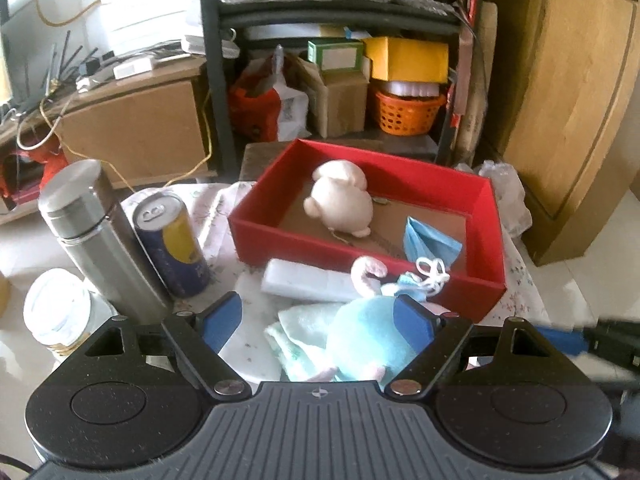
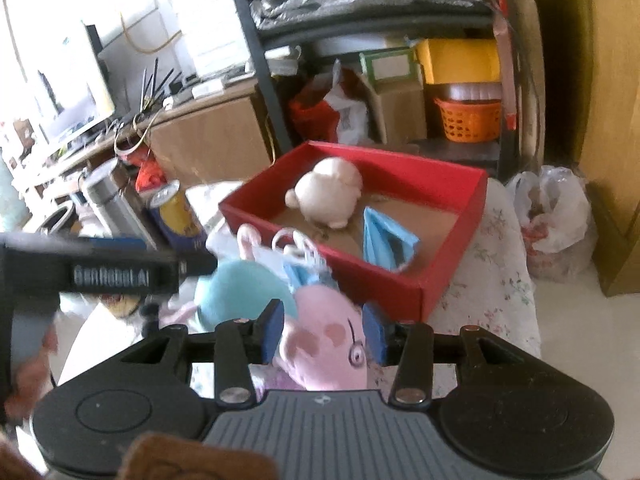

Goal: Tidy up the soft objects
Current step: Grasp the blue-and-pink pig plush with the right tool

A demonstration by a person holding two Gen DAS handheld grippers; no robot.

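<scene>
**Plush pig's head is pinched in your right gripper, left one's wide apart**

Plush pig (image 2: pixel 320 344) is the pink toy in the blue dress, sitting just in front of the red box (image 1: pixel 400 288) on the floral cloth (image 2: pixel 496 264).

Going left to right in your left wrist view: white lidded cup (image 1: pixel 56 312) at the far left, then the steel flask (image 1: pixel 96 236), with the blue and yellow can (image 1: pixel 172 240) standing just beside it. Next comes your left gripper (image 1: pixel 318 318), jaws spread well apart. The pig's blue dress sits between them but toward the right side, pressed up against the right pad; the left pad is clear of it. A pale green towel (image 1: pixel 296 340) lies under the toy, and a white flat block (image 1: pixel 304 280) sits between the toy and the box wall.

In the right wrist view, your right gripper (image 2: pixel 324 330) has both blue pads squeezed against the sides of the pig's pink head, so it's clamped on it. A blue face mask (image 2: pixel 304 268) with white loops lies touching the toy, right at the box's front edge.

Inside the box: a cream plush (image 1: pixel 340 200) toward the back, and a folded blue mask (image 1: pixel 428 244) to its right.
</scene>
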